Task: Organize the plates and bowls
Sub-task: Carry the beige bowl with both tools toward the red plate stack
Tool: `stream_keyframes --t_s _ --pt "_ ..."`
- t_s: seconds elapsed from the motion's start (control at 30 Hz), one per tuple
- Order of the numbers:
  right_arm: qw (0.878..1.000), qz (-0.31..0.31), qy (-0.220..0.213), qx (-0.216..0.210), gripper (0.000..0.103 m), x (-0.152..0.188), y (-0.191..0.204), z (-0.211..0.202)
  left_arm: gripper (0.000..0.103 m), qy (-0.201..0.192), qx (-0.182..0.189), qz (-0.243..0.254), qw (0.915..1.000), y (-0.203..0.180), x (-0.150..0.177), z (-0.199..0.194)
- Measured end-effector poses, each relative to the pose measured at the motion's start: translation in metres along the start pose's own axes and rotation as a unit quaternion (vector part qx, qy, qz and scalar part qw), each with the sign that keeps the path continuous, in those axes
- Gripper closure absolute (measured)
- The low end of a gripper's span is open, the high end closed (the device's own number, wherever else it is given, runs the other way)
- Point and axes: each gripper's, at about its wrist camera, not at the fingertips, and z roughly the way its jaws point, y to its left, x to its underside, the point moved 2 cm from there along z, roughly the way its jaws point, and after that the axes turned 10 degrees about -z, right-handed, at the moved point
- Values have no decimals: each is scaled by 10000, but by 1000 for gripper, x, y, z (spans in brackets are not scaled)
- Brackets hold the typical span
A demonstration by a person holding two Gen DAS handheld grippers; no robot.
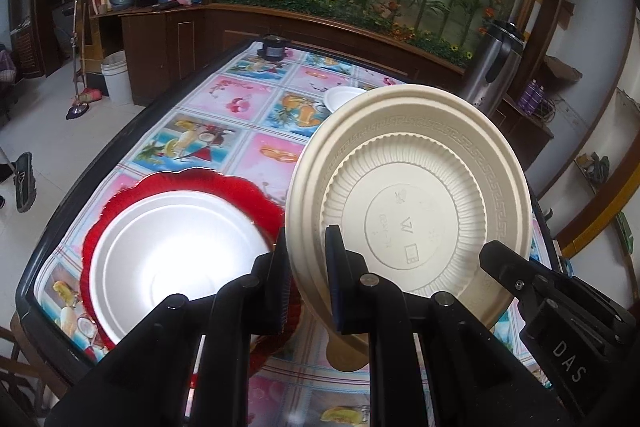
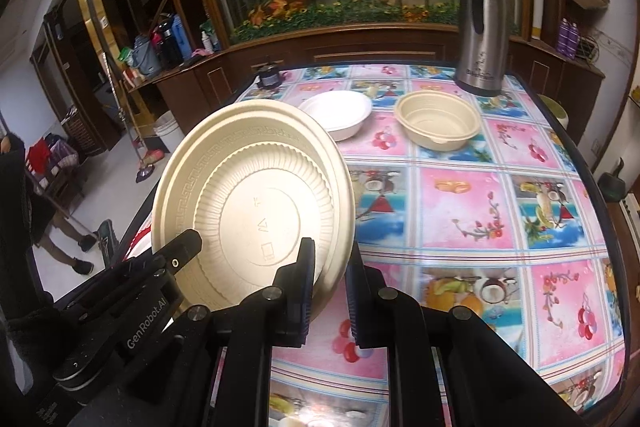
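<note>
The cream plate (image 1: 412, 203) is a matte, moulded round dish with a ribbed inner ring, a key-pattern band near its rim and stamped marks at the centre. It is held tilted nearly on edge above the table (image 1: 240, 107), its underside turned toward both cameras. The left tool (image 1: 308, 279) is clenched on the plate's lower rim, one finger on each face. The right tool (image 2: 330, 291) also straddles the rim, but whether its pads press the plate cannot be told.

The left wrist view alone shows a glossy white plate (image 1: 172, 251) lying flat on a scalloped red glass platter (image 1: 224, 183) just left of the held plate. The right wrist view alone shows a cream bowl (image 2: 438, 125) beside a white foam bowl (image 2: 340, 115), both upright at the far side, near a brushed steel thermos jug (image 2: 482, 31). The table wears a shiny fruit-print cloth.
</note>
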Motion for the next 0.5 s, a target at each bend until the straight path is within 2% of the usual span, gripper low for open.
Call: stream_keyframes --t_s 0.5 --pt "9973 -543 78 -497 89 -4 68 17 89 -201 -522 -433 9975 64 -7 -16"
